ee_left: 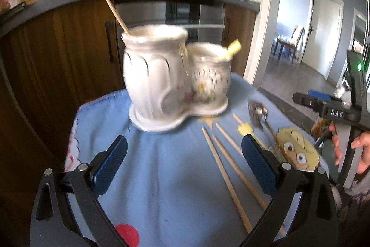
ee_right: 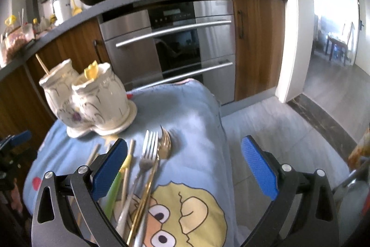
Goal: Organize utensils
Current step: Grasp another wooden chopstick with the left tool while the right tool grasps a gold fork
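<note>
Ahead of the left claw, whose jaws stand apart and empty, sits the two-cup ceramic holder, one chopstick already leaning inside. Loose chopsticks lie just right of that claw. Under the right claw, likewise spread wide and empty, a fork and spoon lie side by side on the blue cloth, probably staged for easy picking.

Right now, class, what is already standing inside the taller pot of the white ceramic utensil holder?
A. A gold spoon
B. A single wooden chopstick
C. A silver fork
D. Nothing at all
B: a single wooden chopstick leans out of the taller pot of the ceramic holder, while the silver fork lies on the blue cloth.
</note>
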A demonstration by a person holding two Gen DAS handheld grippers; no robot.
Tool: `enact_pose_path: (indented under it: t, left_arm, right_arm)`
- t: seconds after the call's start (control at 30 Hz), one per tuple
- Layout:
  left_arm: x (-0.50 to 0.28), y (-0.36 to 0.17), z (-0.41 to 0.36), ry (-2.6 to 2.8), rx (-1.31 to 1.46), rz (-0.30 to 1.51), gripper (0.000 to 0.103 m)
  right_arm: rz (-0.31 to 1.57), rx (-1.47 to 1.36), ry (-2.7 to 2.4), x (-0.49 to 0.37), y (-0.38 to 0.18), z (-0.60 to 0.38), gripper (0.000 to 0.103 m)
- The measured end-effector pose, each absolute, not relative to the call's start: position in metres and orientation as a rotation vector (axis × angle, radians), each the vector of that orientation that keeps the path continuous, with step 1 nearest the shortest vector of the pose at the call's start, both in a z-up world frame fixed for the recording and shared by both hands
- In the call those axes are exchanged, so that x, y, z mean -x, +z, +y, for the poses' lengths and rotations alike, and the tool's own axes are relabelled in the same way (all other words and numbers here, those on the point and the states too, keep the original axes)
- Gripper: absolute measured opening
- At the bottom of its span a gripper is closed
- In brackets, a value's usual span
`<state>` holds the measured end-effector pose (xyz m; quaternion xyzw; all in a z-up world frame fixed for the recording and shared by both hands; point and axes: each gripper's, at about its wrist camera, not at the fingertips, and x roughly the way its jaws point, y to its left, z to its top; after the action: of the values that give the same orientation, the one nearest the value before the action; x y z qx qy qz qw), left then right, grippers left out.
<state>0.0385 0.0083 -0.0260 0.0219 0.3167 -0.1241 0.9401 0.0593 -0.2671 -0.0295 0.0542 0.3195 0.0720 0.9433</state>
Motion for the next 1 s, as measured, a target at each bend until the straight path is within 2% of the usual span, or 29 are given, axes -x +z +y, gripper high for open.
enact_pose_path:
  t: [0.33,0.53,0.6,0.67,0.77,0.83,1.0]
  left_arm:
    - [-0.041,-0.055,-0.013,-0.282,-0.09,0.747,0.096]
    - [-0.042,-0.067,-0.022,-0.303,-0.108,0.794,0.082]
    - [-0.043,-0.069,-0.024,-0.311,-0.109,0.81,0.072]
    - [-0.044,-0.072,-0.027,-0.327,-0.108,0.827,0.065]
    - [-0.043,-0.076,-0.033,-0.358,-0.109,0.849,0.053]
    - [-0.043,-0.077,-0.037,-0.377,-0.11,0.858,0.05]
    - [-0.044,-0.084,-0.045,-0.399,-0.139,0.891,0.027]
  right_arm:
    - [0.713,-0.091,0.14,-0.069,-0.044,-0.26,0.098]
    - [0.755,-0.069,0.146,-0.083,-0.052,-0.252,0.095]
    - [0.768,-0.062,0.164,-0.09,-0.053,-0.246,0.093]
    - [0.784,-0.054,0.172,-0.096,-0.055,-0.241,0.074]
    - [0.821,-0.072,0.194,-0.107,-0.057,-0.235,0.054]
    - [0.835,-0.091,0.224,-0.112,-0.059,-0.233,0.045]
    - [0.874,-0.103,0.223,-0.121,-0.066,-0.228,0.025]
